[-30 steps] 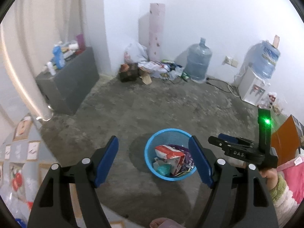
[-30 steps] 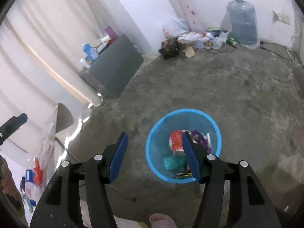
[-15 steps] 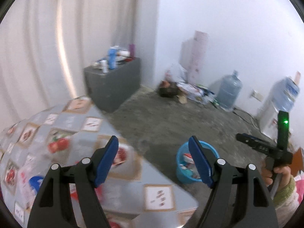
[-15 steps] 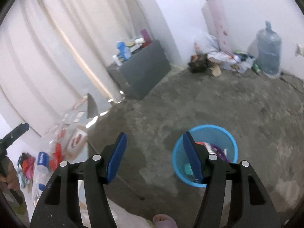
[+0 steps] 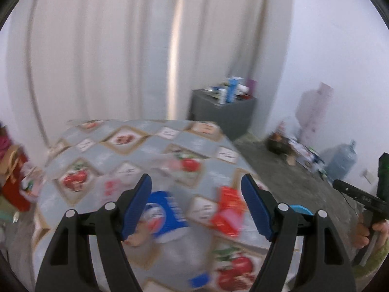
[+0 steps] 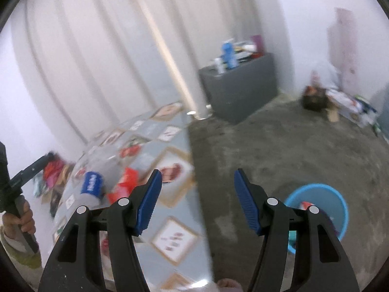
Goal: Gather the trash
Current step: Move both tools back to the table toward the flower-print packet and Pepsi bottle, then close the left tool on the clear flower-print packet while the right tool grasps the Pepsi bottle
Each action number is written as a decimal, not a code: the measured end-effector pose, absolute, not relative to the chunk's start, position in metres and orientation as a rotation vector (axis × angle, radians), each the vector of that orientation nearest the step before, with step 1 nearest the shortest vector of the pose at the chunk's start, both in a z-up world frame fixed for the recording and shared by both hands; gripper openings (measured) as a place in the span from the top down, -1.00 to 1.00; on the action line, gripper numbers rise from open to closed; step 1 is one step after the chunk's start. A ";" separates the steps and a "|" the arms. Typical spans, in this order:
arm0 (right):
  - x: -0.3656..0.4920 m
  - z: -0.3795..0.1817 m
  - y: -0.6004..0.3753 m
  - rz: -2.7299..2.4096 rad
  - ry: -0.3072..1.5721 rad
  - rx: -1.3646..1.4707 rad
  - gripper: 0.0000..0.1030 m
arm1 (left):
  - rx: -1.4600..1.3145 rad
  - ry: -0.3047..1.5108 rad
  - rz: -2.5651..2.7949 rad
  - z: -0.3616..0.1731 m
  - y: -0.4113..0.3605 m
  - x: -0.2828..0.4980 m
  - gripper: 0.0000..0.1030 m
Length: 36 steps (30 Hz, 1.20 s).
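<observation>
Desk (image 5: 136, 146) lying ahead, patterned cloth over it. Blue-labelled bottle (image 5: 163, 215) resting on its near part, long axis running away from left tongs (image 5: 195, 206), red wrapper (image 5: 228, 209) just beside. Left tongs nearer, gaping empty. Right tongs (image 6: 197, 199) also gaping empty.

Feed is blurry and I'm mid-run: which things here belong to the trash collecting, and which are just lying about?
For the job:
- blue-labelled bottle on the table
- red wrapper beside it
- blue basket on the floor

Lying about:
- grey cabinet
- water jug
- floor clutter by the wall
</observation>
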State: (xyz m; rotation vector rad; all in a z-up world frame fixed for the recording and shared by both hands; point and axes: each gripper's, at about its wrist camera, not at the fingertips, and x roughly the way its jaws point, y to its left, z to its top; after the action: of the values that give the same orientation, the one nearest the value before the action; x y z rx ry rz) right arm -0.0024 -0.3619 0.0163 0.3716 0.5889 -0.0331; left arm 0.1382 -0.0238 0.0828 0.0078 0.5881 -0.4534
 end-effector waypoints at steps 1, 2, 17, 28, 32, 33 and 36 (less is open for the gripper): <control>0.006 0.019 -0.353 -0.010 0.594 0.359 -0.15 | -0.004 0.590 -0.433 0.080 -0.012 0.141 -0.44; 0.012 0.021 -0.342 0.013 0.598 0.346 -0.15 | -0.021 0.595 -0.402 0.077 0.003 0.146 -0.44; 0.133 0.023 -0.202 0.304 0.716 0.239 -0.15 | -0.040 0.708 -0.223 0.022 0.089 0.227 -0.44; 0.174 0.000 -0.162 0.398 0.834 0.253 -0.15 | 0.039 0.804 -0.231 -0.028 0.070 0.276 -0.43; 0.182 -0.008 -0.153 0.422 0.868 0.259 -0.15 | 0.071 0.824 -0.226 -0.039 0.064 0.283 -0.40; 0.183 -0.009 -0.151 0.425 0.875 0.258 -0.15 | 0.086 0.828 -0.222 -0.043 0.063 0.285 -0.40; 0.188 -0.015 -0.145 0.437 0.899 0.264 -0.15 | 0.110 0.839 -0.218 -0.049 0.060 0.288 -0.36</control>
State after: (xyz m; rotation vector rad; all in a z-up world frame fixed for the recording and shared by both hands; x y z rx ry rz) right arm 0.1879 -0.1446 -0.0154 0.2643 0.8987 0.4374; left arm 0.2883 0.0600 -0.0489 0.1096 0.8388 -0.2184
